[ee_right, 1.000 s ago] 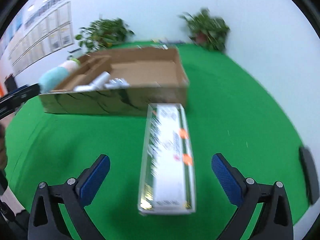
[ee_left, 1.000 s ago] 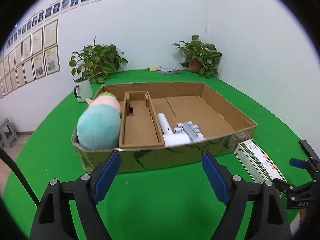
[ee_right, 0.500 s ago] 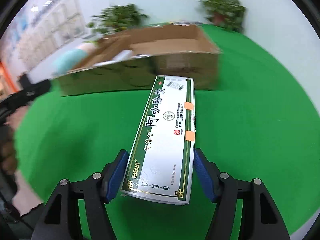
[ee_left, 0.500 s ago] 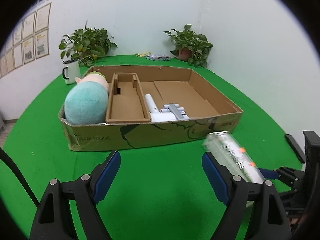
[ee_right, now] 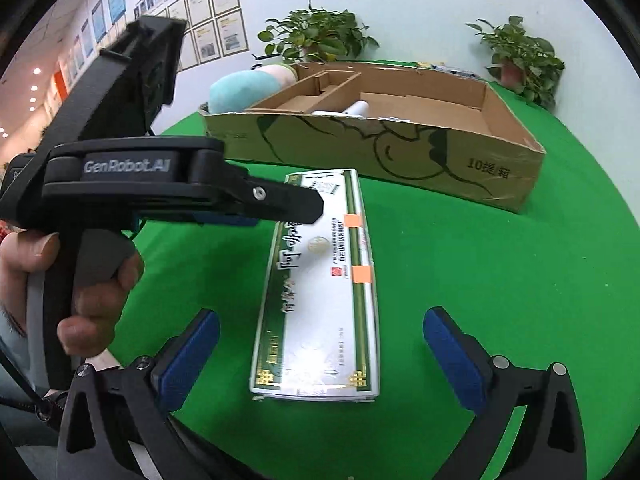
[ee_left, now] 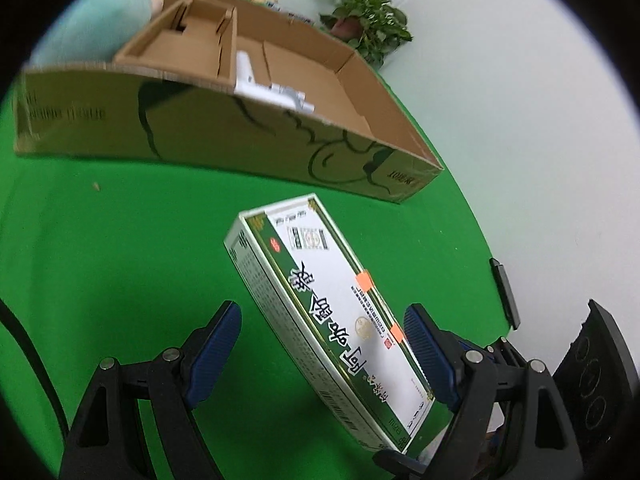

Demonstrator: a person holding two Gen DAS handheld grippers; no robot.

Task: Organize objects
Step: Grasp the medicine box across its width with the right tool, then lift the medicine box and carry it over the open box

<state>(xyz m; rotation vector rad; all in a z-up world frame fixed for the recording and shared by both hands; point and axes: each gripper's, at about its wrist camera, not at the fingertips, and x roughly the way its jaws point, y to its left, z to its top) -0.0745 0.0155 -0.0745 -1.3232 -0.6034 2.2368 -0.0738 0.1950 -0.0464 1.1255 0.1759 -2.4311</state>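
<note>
Grippers first. Right gripper (ee_right: 320, 360) spread wide, blue pads well clear on both sides of the medicine box (ee_right: 320, 300), gripping nothing. Left gripper (ee_left: 324, 352) also spread wide around the box's near half; right pad close against the box edge, contact uncertain; left pad apart from it. In the right wrist view the left gripper body enters from 9 o'clock, held in a hand (ee_right: 80, 280), its finger reaching over the box's far end.

Medicine box: long, white and green, two orange tags on one edge, lying on the green table (ee_right: 480, 300).

Cardboard tray (ee_right: 500, 160) at 12 o'clock, just past the box, with a teal plush (ee_right: 240, 90) at its left end and white items (ee_left: 272, 92) near the front wall.

White walls; two potted plants (ee_right: 320, 36) at 12 and 1 o'clock; framed papers (ee_right: 208, 12) at 10 o'clock.
</note>
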